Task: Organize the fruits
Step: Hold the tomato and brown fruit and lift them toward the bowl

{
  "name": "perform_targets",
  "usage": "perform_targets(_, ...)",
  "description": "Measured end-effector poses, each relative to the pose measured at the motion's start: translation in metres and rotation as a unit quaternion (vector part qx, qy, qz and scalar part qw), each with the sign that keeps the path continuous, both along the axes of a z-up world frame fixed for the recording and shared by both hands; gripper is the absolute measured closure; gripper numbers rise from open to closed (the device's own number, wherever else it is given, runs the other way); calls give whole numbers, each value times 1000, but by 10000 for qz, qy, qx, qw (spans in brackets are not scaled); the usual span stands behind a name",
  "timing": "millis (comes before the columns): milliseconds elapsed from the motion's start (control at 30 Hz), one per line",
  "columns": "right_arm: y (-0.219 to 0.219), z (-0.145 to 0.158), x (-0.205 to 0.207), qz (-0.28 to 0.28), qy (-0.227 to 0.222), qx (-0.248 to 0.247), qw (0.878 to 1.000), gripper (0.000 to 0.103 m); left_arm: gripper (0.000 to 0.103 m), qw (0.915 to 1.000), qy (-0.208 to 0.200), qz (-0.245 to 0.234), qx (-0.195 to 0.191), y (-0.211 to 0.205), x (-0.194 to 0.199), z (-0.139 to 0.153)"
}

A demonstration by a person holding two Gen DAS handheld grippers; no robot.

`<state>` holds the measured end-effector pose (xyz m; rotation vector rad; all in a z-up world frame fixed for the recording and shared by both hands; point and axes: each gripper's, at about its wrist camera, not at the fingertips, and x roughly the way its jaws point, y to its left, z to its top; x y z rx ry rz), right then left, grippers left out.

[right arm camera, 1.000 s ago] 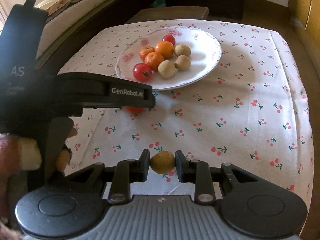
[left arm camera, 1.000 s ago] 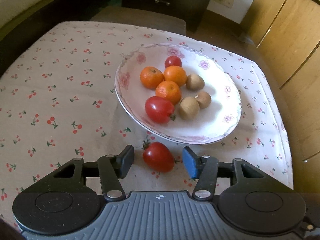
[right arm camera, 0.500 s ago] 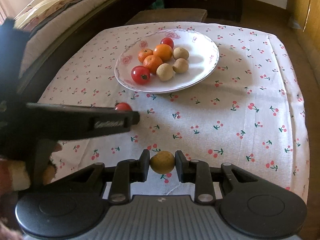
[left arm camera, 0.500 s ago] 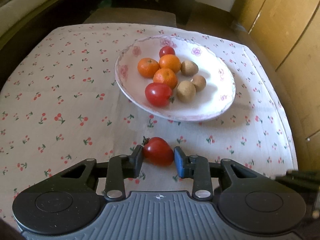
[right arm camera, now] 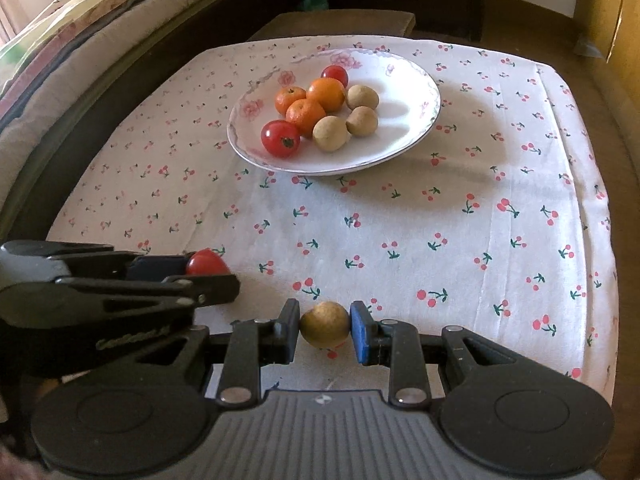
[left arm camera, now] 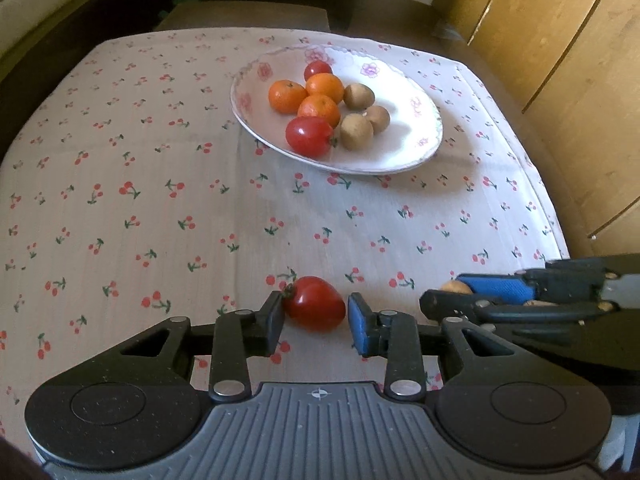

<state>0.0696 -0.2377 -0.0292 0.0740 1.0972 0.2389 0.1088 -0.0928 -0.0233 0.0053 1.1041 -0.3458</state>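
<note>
Clamps the left gripper (left arm camera: 315,314) on a loose tomato (left arm camera: 316,308), with the jaws just having been closing and the fruit now pinched between the black pad and the blue one. Holds that tomato low over the near part of the surface (left arm camera: 160,184), stem end turned toward the black pad. Seen from the right wrist, shows the same tomato as a red tip poking out past the pads at the left edge.

Keeps the right gripper (right arm camera: 325,326) pressed together on a small brown fruit (right arm camera: 325,323), both pads touching its sides, just above the cherry-print cloth (right arm camera: 480,184). Sits just beside the left gripper, to its right.

Farther out, finds a white flowered plate (left arm camera: 400,169) resting on the cloth, well apart from both grippers. Carries three oranges (left arm camera: 325,88) bunched at its middle, two plate tomatoes (left arm camera: 309,136), one at the near rim and one at the far side, and three brown fruits (left arm camera: 356,131) close together on the right of the oranges.

Beyond the surface on the right, shows wooden cupboard fronts (left arm camera: 560,60).
</note>
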Motion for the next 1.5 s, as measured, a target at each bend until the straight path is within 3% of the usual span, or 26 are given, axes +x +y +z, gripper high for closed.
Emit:
perform_targets(400,-9,-2,4,-136,22,-65,9999,73,35,9995,-15,313,48,-2,7,-4)
perform_targets(500,-7,-5,5,-126,48,-86,9999,73,33,9992,-56,396,68,0,8,-5)
perform_targets(767,-9,-3,8,-184,22,-34,9998,73,35,9969,-30,744,-247,6,16,-6)
perform_targets(933,-7,-4,7,-143,34,-48,9999,73,40,9979,-145,625,32,-6,14,-8)
perform_targets(1000,-9,-4,7,-152,38,-20,9999,73,48,9977,-227,618,180,-9,13,-8)
perform_targets(1167,-10,-3,7,-146,29,-25,9999,73,58,9979,-296,482,304,-13,10,-8)
perform_targets(1333,-11,-2,5,-141,43,-15,9999,73,63,9983,-310,243,434,-14,4,-9)
perform_targets(1500,-10,4,4,-126,-24,2,9999,73,64,9987,-306,245,329,-8,0,-3)
